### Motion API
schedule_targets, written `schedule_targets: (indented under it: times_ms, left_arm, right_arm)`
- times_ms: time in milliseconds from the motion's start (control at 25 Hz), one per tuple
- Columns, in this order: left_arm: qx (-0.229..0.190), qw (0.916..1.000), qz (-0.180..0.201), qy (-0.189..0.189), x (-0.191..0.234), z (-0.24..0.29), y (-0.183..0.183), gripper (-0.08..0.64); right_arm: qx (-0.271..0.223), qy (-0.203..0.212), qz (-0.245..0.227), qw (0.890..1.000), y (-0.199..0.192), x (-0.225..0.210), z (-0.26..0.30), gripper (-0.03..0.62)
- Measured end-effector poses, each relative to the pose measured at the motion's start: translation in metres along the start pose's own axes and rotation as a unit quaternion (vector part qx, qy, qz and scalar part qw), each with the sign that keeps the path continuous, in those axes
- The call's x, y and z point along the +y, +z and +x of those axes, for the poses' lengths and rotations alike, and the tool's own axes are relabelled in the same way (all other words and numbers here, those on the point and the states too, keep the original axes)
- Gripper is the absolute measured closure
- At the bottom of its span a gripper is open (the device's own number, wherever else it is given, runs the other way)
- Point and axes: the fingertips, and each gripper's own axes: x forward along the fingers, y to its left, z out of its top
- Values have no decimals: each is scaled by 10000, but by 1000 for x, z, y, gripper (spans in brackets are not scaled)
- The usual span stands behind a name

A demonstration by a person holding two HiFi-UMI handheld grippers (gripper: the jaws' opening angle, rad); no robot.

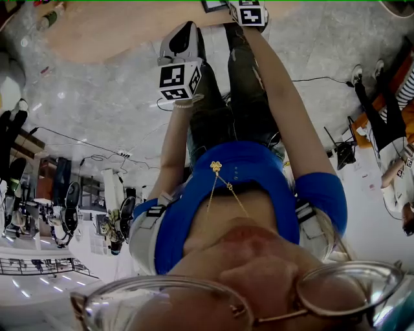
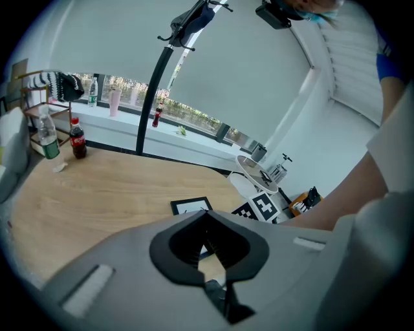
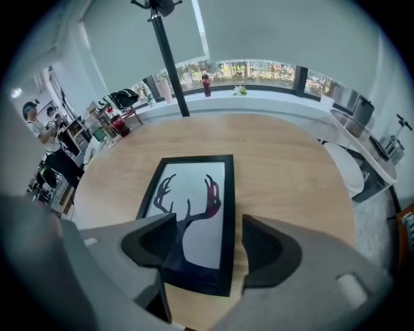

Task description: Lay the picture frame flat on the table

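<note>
The picture frame (image 3: 194,213), black-edged with a dark antler picture on white, lies flat on the round wooden table (image 3: 284,161). My right gripper (image 3: 208,249) hangs over the frame's near end, open. Its left jaw overlaps the frame's near left corner, and its right jaw stands clear of the right edge, over bare wood. My left gripper (image 2: 207,223) is held back above the table with its jaw tips together and nothing in them. Past them I see part of the frame (image 2: 191,205) and the right gripper's marker cube (image 2: 264,205). The head view shows both marker cubes (image 1: 178,81) (image 1: 249,13).
A cola bottle (image 2: 77,138) and a water bottle (image 2: 46,137) stand at the table's far left. A black pole (image 3: 169,64) rises behind the table, with a bottle (image 3: 206,83) on the window sill. A white stool (image 3: 346,169) stands to the right.
</note>
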Motion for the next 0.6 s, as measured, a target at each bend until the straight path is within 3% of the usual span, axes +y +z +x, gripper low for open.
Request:
schedule_targets:
  times_ms: [480,520,600]
  left_arm:
    - [60,10000,43,-4,-5,6,-2,563]
    - [67,10000,49,-6,-5,7,-2,563]
    - [80,10000,58,-8,-5,8,-1,563]
  right_arm:
    - [35,209,-223,9995,-9,-3,-4,296]
    - [21,205,-254,9995,-9,-2,-4,311]
    - [-30,170,-349,9992,-7,-1,-6,412]
